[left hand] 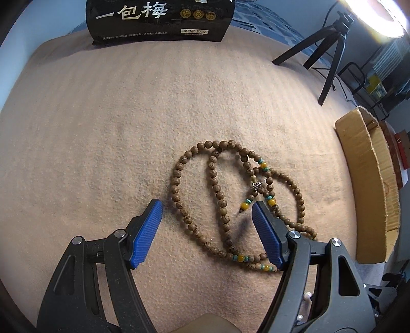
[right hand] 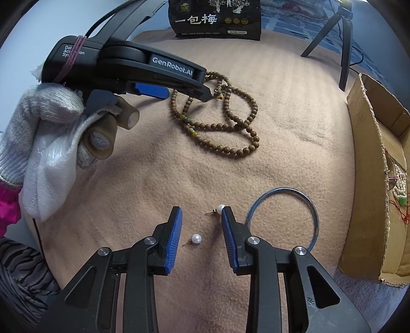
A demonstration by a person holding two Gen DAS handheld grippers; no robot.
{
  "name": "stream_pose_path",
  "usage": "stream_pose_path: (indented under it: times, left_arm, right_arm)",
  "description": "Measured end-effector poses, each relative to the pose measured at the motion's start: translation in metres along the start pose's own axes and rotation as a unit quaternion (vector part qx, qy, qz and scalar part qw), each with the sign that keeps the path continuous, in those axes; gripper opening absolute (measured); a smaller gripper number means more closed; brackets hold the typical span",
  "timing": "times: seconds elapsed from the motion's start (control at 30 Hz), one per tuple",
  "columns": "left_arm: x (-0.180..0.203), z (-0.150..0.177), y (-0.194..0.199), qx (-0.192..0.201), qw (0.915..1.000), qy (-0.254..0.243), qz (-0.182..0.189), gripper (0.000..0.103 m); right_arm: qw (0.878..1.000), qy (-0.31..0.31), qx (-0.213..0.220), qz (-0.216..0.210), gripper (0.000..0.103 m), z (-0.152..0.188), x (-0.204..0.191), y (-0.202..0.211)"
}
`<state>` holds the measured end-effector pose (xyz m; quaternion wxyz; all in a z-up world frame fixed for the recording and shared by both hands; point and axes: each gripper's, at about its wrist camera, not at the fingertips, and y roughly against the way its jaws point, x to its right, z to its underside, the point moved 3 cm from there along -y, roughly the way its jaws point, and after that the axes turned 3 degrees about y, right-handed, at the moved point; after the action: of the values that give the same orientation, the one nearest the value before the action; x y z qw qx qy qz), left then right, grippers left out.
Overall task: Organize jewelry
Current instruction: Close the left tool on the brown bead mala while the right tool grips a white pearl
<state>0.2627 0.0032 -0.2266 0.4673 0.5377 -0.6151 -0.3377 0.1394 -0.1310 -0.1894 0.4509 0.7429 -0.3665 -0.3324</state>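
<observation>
A long wooden bead necklace (left hand: 217, 189) with yellow and turquoise beads lies coiled on the beige felt. My left gripper (left hand: 207, 205) is open, its blue pads (left hand: 146, 230) on either side of the coil's near loops, just above them. In the right wrist view the left gripper (right hand: 191, 92) hovers over the same necklace (right hand: 230, 123). My right gripper (right hand: 201, 211) is open and low over the felt. One pearl earring (right hand: 196, 238) lies between its fingers. A second pearl earring (right hand: 220, 208) touches the right fingertip. A silver bangle (right hand: 283, 217) lies just right of it.
An open cardboard box (right hand: 369, 179) stands at the right edge, holding a pearl piece (right hand: 398, 184) and red cord. It also shows in the left wrist view (left hand: 369, 179). A black snack bag (left hand: 161, 20) stands at the back. A black tripod (left hand: 333, 48) stands back right.
</observation>
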Motion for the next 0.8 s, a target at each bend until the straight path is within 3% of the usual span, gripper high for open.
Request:
stream_pose_path:
  times: [0.2,0.63,0.7,0.77,0.8]
  left_arm:
    - [0.005,0.003,-0.002,0.01,0.9998,-0.011,-0.014,0.073]
    - [0.001,-0.002,-0.003,0.025,0.999,-0.023,-0.03,0.041]
    - [0.004,-0.002,-0.003,0.027,0.9983,-0.036,-0.035,0.033]
    - [0.005,-0.004,-0.003,0.028,0.9984,-0.037,-0.031,0.018]
    - [0.004,-0.005,-0.003,0.026,0.9987,-0.036,-0.025,0.014]
  right_arm:
    - [1.0,-0.002,-0.004,0.005,0.029,0.002,0.003,-0.003]
    - [1.0,-0.009,-0.011,0.019,0.021,-0.002,0.008,-0.012]
    - [1.0,-0.007,-0.013,0.024,0.019,-0.003,0.009,-0.014]
    - [1.0,-0.004,-0.012,0.028,0.008,-0.004,0.009,-0.014]
    - [1.0,-0.007,-0.011,0.026,0.008,-0.005,0.01,-0.014]
